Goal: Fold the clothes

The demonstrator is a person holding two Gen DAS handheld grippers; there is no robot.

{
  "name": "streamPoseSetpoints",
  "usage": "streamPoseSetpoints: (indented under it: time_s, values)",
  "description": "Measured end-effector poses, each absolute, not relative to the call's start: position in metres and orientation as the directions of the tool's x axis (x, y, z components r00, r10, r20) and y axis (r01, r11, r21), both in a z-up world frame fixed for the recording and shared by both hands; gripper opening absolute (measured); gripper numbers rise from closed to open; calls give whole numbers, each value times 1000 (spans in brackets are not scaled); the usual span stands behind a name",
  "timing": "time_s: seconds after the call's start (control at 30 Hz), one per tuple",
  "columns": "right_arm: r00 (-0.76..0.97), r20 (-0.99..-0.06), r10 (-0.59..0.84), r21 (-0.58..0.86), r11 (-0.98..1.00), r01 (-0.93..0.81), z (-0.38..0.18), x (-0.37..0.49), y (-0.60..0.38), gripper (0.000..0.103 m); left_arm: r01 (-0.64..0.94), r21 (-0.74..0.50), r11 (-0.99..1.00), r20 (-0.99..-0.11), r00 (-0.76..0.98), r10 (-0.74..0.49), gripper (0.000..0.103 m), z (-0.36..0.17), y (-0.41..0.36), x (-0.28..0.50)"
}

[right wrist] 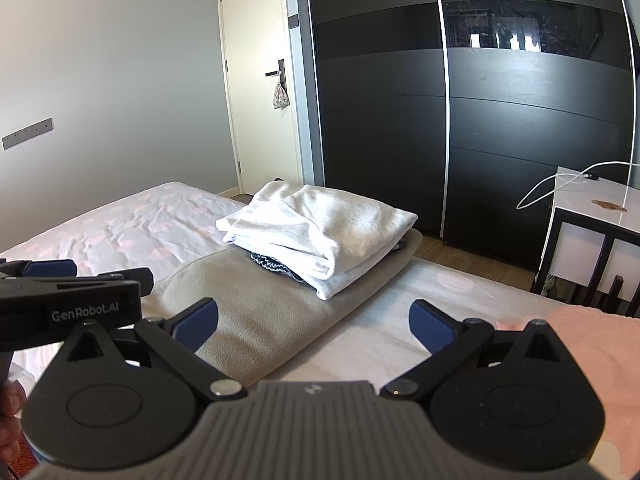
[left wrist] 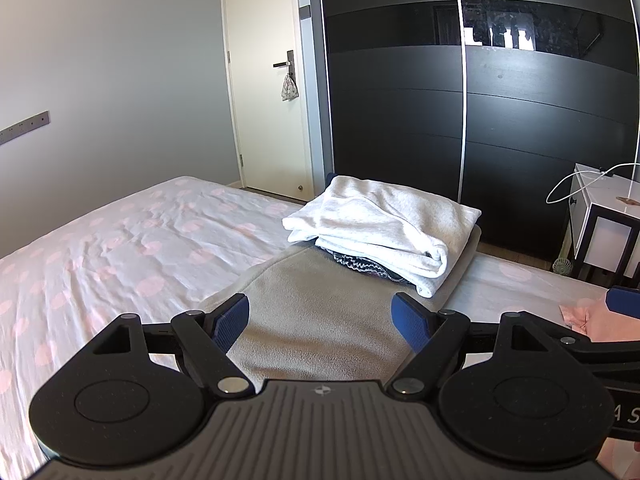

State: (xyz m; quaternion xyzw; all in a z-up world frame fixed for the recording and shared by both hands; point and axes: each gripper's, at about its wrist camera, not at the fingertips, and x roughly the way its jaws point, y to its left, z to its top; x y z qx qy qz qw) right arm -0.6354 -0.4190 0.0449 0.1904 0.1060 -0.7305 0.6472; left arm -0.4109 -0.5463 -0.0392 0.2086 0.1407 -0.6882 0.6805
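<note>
Left gripper [left wrist: 321,322]: nearest item in the left wrist view; blue-padded fingers spread wide, nothing between them, hovering over the beige fleece. Released.

Right gripper [right wrist: 314,326]: likewise spread and empty, straddling the fleece's right edge and the bare sheet. Released. Both tools probably stand clear because the stack ahead looks finished and the next garment is not yet taken up.

Beige fleece blanket [left wrist: 316,328]: folded into a long strip on the bed, serving as base of the stack.

White folded garment [left wrist: 384,226]: thick, folded several times, resting on the far end of the fleece; likely placed there to keep finished items together.

Dark knitted item [left wrist: 360,264]: sandwiched between white garment and fleece, only its zigzag edge showing; kind of garment cannot be told.

Pink garment [right wrist: 592,344]: unfolded, at the right on the bed; judged the next piece to fold.

Bed sheet [left wrist: 120,248]: white with pale pink dots, wrinkled.

View differences: the right wrist view shows much of the pink garment, the left gripper's body from the side, and a fingertip [right wrist: 10,402] at its left margin; the left wrist view shows only a pink corner, plus a blue finger of the right gripper at its right edge.
</note>
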Motion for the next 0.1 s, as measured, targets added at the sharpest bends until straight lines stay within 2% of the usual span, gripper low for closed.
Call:
streamPoseSetpoints:
  time_s: [0.1]
  values:
    - [-85, -416, -905, 95, -136, 986, 45, -636, -419, 102, 996, 82, -36, -483, 8, -876, 78, -39, -547, -409]
